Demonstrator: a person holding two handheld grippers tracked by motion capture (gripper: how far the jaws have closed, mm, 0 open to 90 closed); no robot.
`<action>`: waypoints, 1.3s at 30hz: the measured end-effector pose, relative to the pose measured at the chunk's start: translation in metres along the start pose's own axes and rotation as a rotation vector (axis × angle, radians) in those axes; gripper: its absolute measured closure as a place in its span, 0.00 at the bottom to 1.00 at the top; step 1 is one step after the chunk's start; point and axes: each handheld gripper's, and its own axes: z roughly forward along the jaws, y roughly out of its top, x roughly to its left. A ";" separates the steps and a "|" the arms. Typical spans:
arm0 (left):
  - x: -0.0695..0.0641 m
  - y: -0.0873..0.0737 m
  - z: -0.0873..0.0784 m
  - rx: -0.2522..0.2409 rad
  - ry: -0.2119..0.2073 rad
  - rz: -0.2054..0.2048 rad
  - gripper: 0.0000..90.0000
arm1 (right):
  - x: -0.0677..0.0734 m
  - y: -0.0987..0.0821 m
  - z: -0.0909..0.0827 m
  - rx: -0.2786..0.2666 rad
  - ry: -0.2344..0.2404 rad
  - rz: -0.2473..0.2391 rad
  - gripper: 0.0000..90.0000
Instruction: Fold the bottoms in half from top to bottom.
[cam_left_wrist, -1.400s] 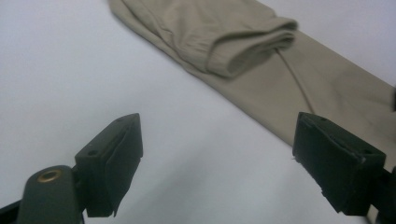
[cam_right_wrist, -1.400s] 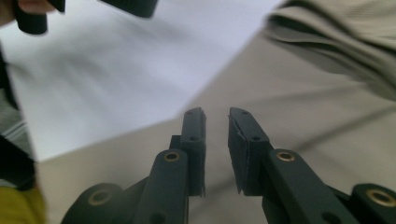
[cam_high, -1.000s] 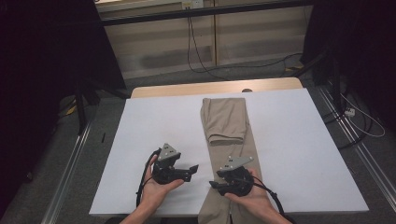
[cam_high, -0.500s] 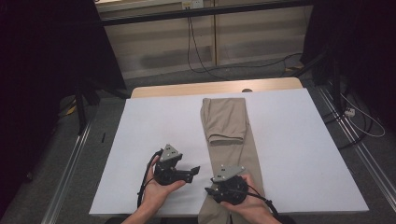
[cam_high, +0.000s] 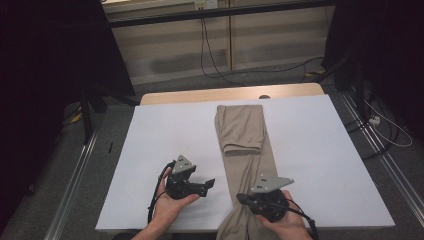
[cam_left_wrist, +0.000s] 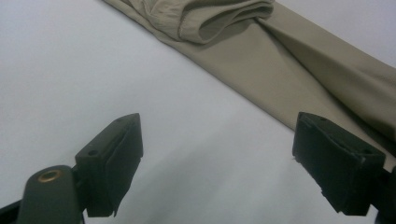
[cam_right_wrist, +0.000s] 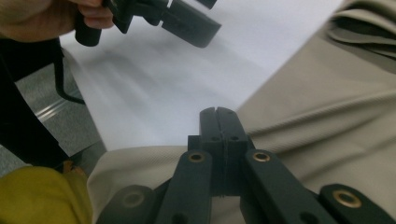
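Since the earlier high views the right gripper (cam_high: 243, 198) has shifted — it sat over the trouser leg with its nose toward the far end of the table, and now it lies lower in the picture, swung to point left across the cloth, its jaws having just been closing. In the right gripper view they stand pressed together, pad to pad, and I cannot tell whether any fabric is pinched between them; the cloth lies right under and around them. The left gripper (cam_high: 210, 183) has kept its place over the bare white table cover (cam_high: 165, 130), jaws wide apart with nothing between them.

The khaki trousers (cam_high: 244, 131) lie as a long narrow strip down the middle of the cover, long axis running from the far wooden edge toward the person, the near end hanging over the table's front edge beside the right hand (cam_high: 282, 226). The far part is already folded back on itself, a doubled edge showing across the strip about halfway along.

The relation that matters: the strip lies directly under the right gripper and just to the right of the left one, whose jaws point at its near left edge. So the right gripper is the nearer — it is on the cloth — while the left must cross a short stretch of bare cover to reach the edge.

No containers are on the table.
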 end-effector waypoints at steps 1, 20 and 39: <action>0.000 0.000 0.000 0.004 0.000 0.001 0.19 | -0.001 -0.003 -0.007 -0.006 -0.011 0.006 1.00; -0.019 0.000 0.020 0.075 -0.067 0.049 0.26 | -0.026 -0.057 -0.084 0.026 -0.162 0.103 1.00; -0.030 0.000 0.026 0.102 -0.092 0.093 0.27 | -0.069 -0.038 -0.022 0.127 -0.220 0.141 1.00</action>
